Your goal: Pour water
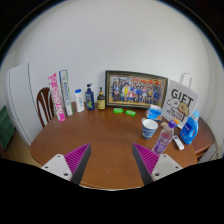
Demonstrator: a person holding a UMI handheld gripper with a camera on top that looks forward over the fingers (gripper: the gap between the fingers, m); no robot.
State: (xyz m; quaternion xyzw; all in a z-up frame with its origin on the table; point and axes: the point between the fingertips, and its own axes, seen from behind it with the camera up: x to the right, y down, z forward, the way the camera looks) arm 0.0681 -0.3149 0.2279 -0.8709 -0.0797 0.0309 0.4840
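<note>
The gripper (111, 160) hangs released, fingers spread over the round brown wooden table (105, 140); a blue-and-white paper cup (149, 128) stands beyond them on that table.

Left of the framed group photograph (137, 89), the labels on the small bottles (88, 98) are too small to read. To its right, the white gift bag (181, 103) shows only its largest word. The faces in the photograph are too small to make out. The round wooden desk (110, 140) hides its near edge behind the tongs' pink pads (76, 159).
</note>
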